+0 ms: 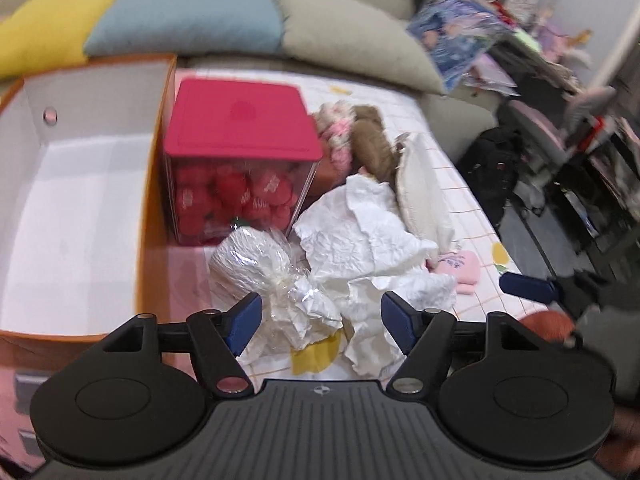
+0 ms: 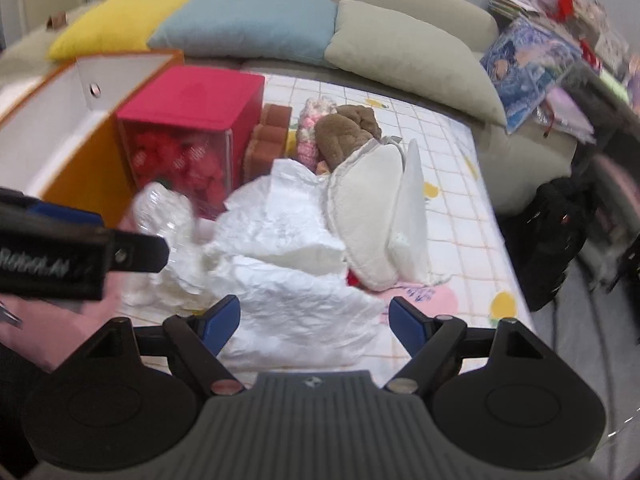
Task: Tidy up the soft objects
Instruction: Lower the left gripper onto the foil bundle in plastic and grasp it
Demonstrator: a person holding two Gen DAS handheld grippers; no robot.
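On the bed: a grid-patterned white sheet with yellow fruit prints point(image 2: 460, 208) carries a loose pile of soft items.
Left hand-held gripper point(image 1: 320, 320): blue-padded fingers spread wide, nothing between them — poised just above the clear cellophane bag of white filling point(image 1: 256, 268).
Right hand-held gripper point(image 2: 316, 326): fingers equally wide apart, gripping nothing, positioned over the crumpled white tissue paper point(image 2: 288, 264).
Tissue paper location: centre of the pile, touching the cellophane bag on its left side.
Cream fabric cushion point(image 2: 372, 216): leaning against the far-right edge of the tissue paper.
Brown plush toy point(image 2: 348, 132): behind the cushion, beside a pink-and-white crocheted piece point(image 2: 310, 128).
Small pink pouch point(image 1: 460, 270): flat on the sheet, partly under the paper.
Clear box with magenta lid point(image 1: 240, 124): upright, filled with red wrapped balls — standing beside the orange storage box with white interior point(image 1: 80, 184).
Backrest: yellow point(image 2: 124, 20), blue point(image 2: 248, 28) and beige point(image 2: 412, 56) pillows in a row.
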